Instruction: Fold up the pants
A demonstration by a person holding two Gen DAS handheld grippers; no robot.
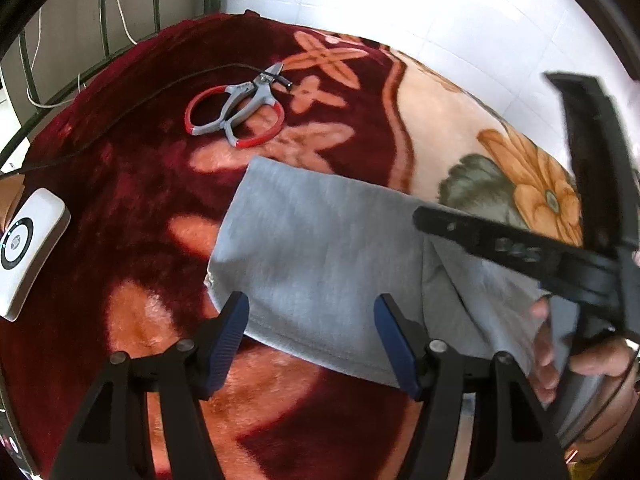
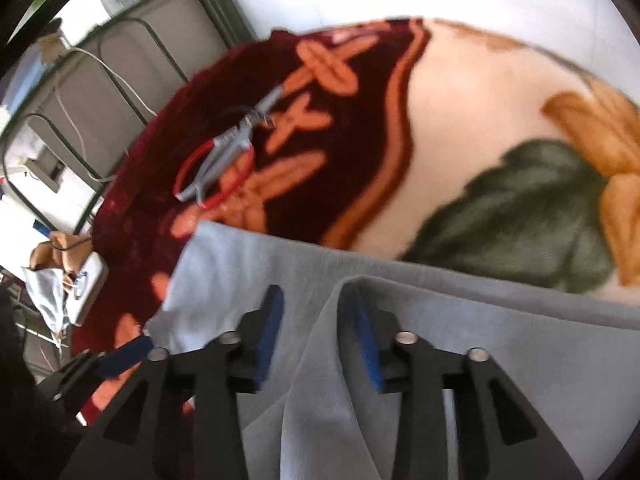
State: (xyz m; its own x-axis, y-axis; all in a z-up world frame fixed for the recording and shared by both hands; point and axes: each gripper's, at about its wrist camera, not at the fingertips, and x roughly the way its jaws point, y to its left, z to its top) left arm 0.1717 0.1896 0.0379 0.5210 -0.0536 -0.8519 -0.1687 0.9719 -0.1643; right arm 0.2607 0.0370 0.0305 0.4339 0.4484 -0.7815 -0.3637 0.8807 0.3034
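Grey pants (image 1: 320,248) lie folded on a dark red and cream flowered blanket (image 1: 132,184). My left gripper (image 1: 312,340) is open just above their near hem, one blue pad at each side of the cloth's left part. In the right wrist view the pants (image 2: 480,320) fill the lower half. My right gripper (image 2: 318,336) is open, with a raised fold of the grey cloth standing between its pads; the left pad is apart from the cloth. A hand (image 1: 556,356) holds that gripper over the pants' right end. One blue fingertip (image 2: 132,350) of the left gripper shows at lower left.
Red-handled garden shears (image 1: 236,114) and a black cable (image 1: 120,108) lie on the blanket beyond the pants. A white device (image 1: 28,252) sits at the bed's left edge. A metal bed frame (image 1: 104,20) stands behind, white tiled floor (image 1: 440,20) past the far edge.
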